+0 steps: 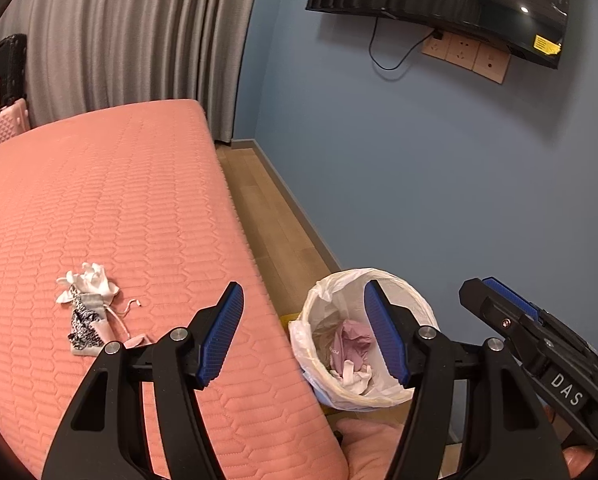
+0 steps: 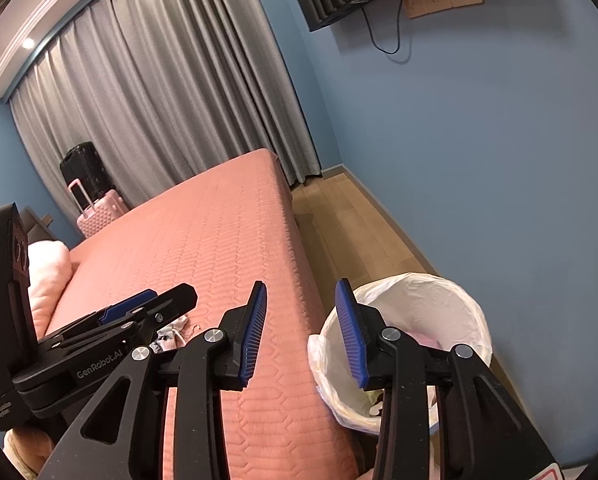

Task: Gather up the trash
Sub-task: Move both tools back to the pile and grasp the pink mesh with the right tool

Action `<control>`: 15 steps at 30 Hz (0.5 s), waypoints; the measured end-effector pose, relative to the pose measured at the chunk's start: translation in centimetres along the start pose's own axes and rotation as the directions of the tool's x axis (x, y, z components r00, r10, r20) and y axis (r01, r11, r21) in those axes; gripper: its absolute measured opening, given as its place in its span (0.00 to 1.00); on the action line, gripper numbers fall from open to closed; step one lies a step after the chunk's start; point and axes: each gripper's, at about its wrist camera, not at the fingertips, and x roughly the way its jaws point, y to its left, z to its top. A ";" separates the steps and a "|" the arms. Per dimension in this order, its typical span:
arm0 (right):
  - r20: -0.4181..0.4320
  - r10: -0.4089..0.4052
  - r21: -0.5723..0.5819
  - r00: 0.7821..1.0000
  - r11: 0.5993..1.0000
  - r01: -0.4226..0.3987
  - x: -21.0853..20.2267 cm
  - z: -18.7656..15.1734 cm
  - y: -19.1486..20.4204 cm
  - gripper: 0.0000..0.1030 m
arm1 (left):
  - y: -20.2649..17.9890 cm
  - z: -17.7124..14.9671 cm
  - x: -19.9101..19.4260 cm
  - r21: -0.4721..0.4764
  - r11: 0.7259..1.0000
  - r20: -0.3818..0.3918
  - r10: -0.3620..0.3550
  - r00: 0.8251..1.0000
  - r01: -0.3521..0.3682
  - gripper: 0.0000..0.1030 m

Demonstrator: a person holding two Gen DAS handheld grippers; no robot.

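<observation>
Both the left gripper (image 1: pixel 303 334) and right gripper (image 2: pixel 301 332) stand parted and empty while the crumpled white tissue and patterned wrapper litter (image 1: pixel 85 306) lies on the pink quilted bed (image 1: pixel 139 200), judged light, soft, best pinched mid-bundle.

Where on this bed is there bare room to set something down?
Most of the pink mattress is bare: the whole stretch from the scrap pile back to the curtain and suitcases. It is crowded only around that pile near the front. The floor strip beside the bin is narrow.
</observation>
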 end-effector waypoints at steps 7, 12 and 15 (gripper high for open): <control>-0.026 0.035 -0.033 0.999 0.999 -0.036 0.8 -0.6 3.3 0.36 | 3.5 -0.5 -1.0 -0.056 0.998 0.003 0.029 1.000 -0.028 0.58; -0.061 0.066 -0.076 0.996 0.995 -0.070 1.9 -1.6 6.4 0.36 | 6.6 -1.2 -1.7 -0.104 0.993 0.001 0.055 0.999 -0.054 0.58; -0.086 0.083 -0.094 0.993 0.991 -0.091 2.8 -2.2 8.2 0.36 | 8.4 -1.7 -1.9 -0.133 0.988 -0.008 0.074 0.997 -0.075 0.58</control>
